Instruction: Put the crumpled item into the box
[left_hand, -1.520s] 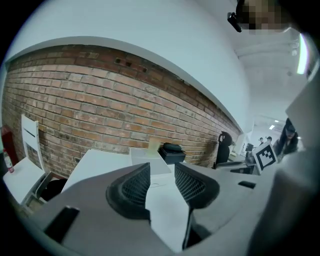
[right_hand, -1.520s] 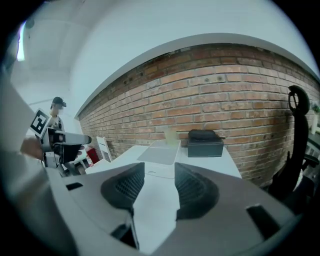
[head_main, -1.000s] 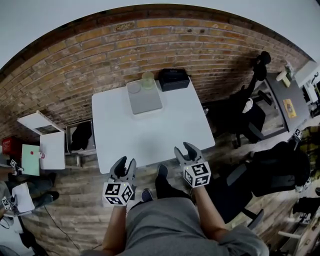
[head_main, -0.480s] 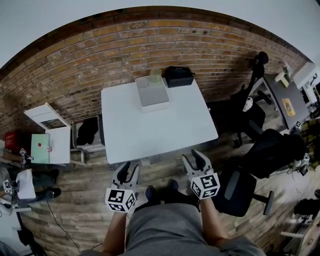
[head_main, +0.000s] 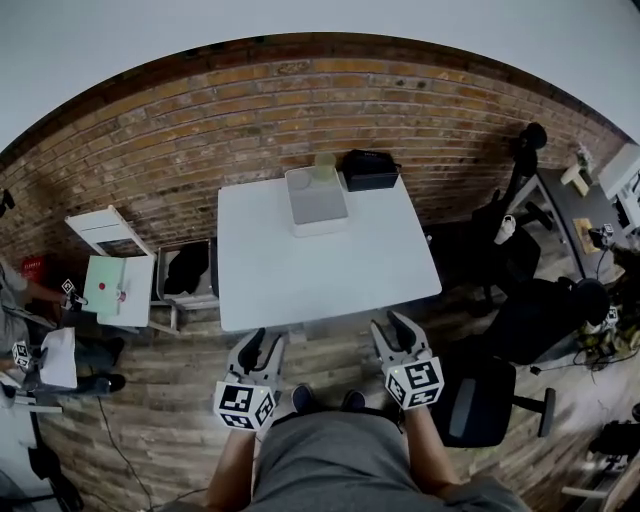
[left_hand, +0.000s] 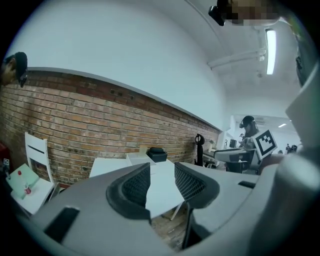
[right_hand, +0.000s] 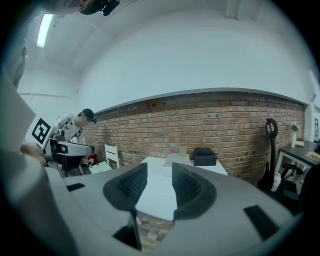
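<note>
A white table (head_main: 320, 270) stands against the brick wall. At its far edge lie a flat grey box (head_main: 317, 197), a pale green crumpled item (head_main: 324, 165) behind it, and a black box (head_main: 369, 170) to the right. Both grippers hang over the wooden floor, short of the table's front edge. My left gripper (head_main: 262, 342) is open with nothing between its jaws. My right gripper (head_main: 392, 322) is empty too, and its jaws are closing. Through the right gripper view (right_hand: 160, 175) I see the crumpled item (right_hand: 183, 149) and black box (right_hand: 205, 156) far ahead.
A white folding chair (head_main: 100, 228), a green sheet (head_main: 105, 283) and a dark bin (head_main: 186, 270) stand left of the table. Black office chairs (head_main: 480, 410) and a desk (head_main: 575, 200) fill the right. A person (head_main: 10, 290) is at the left edge.
The view has drawn back from the table. Both grippers, which were at the table's front edge, now hang over the floor in front of it.
</note>
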